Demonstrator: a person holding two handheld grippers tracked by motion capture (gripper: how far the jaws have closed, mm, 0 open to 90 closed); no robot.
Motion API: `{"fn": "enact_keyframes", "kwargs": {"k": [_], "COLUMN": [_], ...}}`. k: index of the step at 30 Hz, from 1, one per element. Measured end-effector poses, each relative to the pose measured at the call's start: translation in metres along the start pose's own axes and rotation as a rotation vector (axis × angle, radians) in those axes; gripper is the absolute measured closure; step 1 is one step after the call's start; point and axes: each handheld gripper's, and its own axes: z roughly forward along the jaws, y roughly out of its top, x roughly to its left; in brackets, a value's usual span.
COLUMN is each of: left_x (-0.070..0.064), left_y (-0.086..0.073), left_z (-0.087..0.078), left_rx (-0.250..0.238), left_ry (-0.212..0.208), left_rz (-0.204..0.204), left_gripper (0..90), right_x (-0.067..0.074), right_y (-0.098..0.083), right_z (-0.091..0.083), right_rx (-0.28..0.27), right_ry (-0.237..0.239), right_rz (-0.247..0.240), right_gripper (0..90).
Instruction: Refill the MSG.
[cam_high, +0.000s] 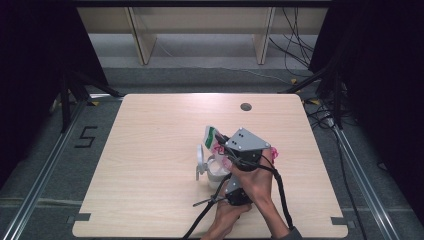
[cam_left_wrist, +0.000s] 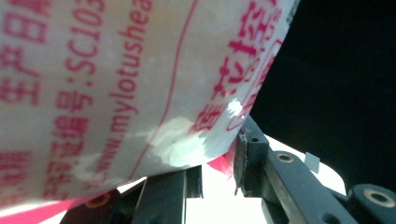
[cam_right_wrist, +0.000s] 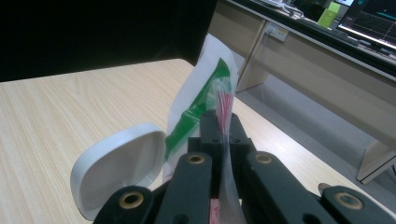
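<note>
plastic bag (cam_right_wrist: 223, 100), red print: mid-table, upright, over white container (cam_high: 217, 170) with lid (cam_right_wrist: 119, 172) open. right gripper (cam_right_wrist: 223, 122): clamped on bag's top edge. left gripper (cam_left_wrist: 218, 163): gripping bag's side. green-striped pouch (cam_right_wrist: 198, 100) behind. emptying unfinished, likely; contents hidden.

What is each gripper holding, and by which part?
The right gripper pinches the clear plastic bag by its thin edge; the left gripper holds the printed bag by its lower edge.

Bag (cam_left_wrist: 140, 84) lettering cropped by frame edges
</note>
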Motion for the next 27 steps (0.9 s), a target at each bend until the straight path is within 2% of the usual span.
{"fn": "enact_keyframes", "kwargs": {"k": [1,2,7,9,10,11,14,18,21,23,24,25,27], "left_x": [-0.0001,0.0001,0.0001,0.0001,0.0002,0.0001,0.0002,0.0004,0.0002,-0.0001,0.0003,0.0009,0.0007], "left_y": [0.0001,0.0002,0.0006,0.0001,-0.0003,0.0005,0.0003,-0.0009,0.0006,-0.0009,-0.0008,-0.0012,-0.0002], "left_z": [-0.0001,-0.0003,-0.0015,-0.0004,-0.0002,-0.0018,-0.0007,0.0006,-0.0012,0.0000,-0.0007,-0.0002,-0.0010], "left_rx": [-0.002,0.003,0.015,0.004,0.002,0.027,0.002,-0.009,0.003,0.004,0.016,0.005,-0.002], "left_ry": [-0.001,-0.003,0.008,0.000,-0.001,0.017,-0.002,-0.002,-0.001,0.002,0.008,0.000,0.006], "left_rz": [-0.001,0.000,0.006,-0.003,-0.003,0.009,-0.002,-0.009,-0.002,-0.007,0.000,-0.004,-0.003], "left_gripper": [75.2,75.2,75.1,75.1,75.1,75.1,75.2,75.2,75.2,75.1,75.1,75.1,75.2], "right_x": [0.0017,-0.0008,0.0006,0.0010,0.0006,0.0009,0.0011,0.0014,0.0004,0.0010,0.0003,0.0018,0.0010], "right_y": [0.0000,0.0007,0.0002,0.0004,0.0000,-0.0003,0.0007,-0.0009,0.0008,-0.0003,-0.0011,-0.0018,-0.0007], "right_z": [-0.0012,-0.0008,0.0002,0.0000,0.0010,0.0018,0.0005,0.0031,0.0005,0.0024,0.0034,0.0037,0.0027], "right_rx": [0.004,-0.005,-0.001,-0.001,0.001,0.003,0.000,0.006,-0.006,0.003,0.004,0.009,0.001], "right_ry": [0.005,0.005,0.003,-0.002,0.006,0.004,0.007,0.014,0.004,0.006,-0.002,0.002,0.012], "right_rz": [0.030,-0.003,-0.002,0.013,0.005,-0.003,-0.002,-0.008,0.007,-0.003,-0.029,-0.003,0.000], "right_gripper": [90.0,90.0,90.0,90.0,90.0,90.0,90.0,90.0,90.0,90.0,90.0,90.0,90.0]}}
